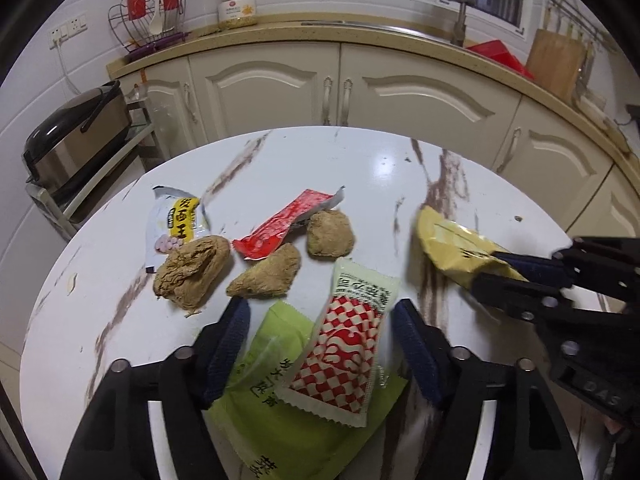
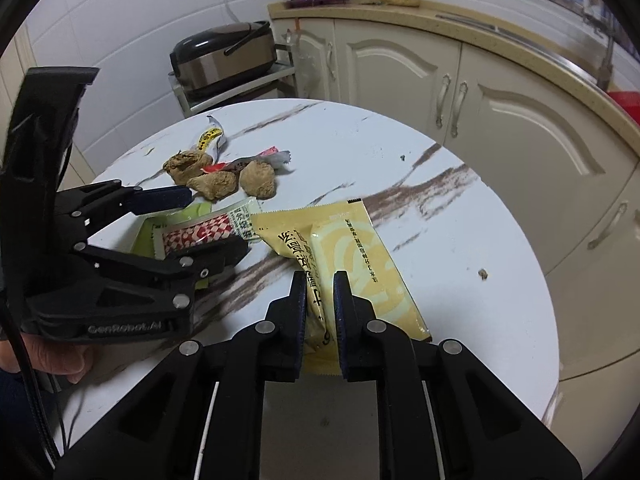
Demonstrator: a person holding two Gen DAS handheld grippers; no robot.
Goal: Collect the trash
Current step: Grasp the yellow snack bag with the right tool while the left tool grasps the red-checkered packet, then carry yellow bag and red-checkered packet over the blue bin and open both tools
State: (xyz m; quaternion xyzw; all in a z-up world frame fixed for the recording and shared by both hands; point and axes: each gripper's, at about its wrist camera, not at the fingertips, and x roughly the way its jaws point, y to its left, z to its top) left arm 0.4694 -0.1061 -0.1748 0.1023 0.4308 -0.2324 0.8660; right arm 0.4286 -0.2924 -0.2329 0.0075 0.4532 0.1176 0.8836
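Observation:
My right gripper (image 2: 320,284) is shut on a yellow wrapper (image 2: 352,256) and holds it over the round marble table (image 2: 460,240); it shows in the left wrist view (image 1: 452,248) too, pinched by the right gripper (image 1: 486,268). My left gripper (image 1: 322,312) is open around a red-and-white checkered sachet (image 1: 344,352) that lies on a green wrapper (image 1: 280,412). In the right wrist view the left gripper (image 2: 216,220) straddles the same sachet (image 2: 196,236). Beyond lie three brown crumpled lumps (image 1: 192,270), a red wrapper (image 1: 280,224) and a white-and-yellow wrapper (image 1: 176,224).
Cream kitchen cabinets (image 1: 360,88) and a counter with a jar (image 1: 237,4) and a wire rack (image 1: 150,16) stand behind the table. A rice cooker (image 1: 76,136) sits on a shelf at the left. A small crumb (image 2: 483,274) lies near the table's right edge.

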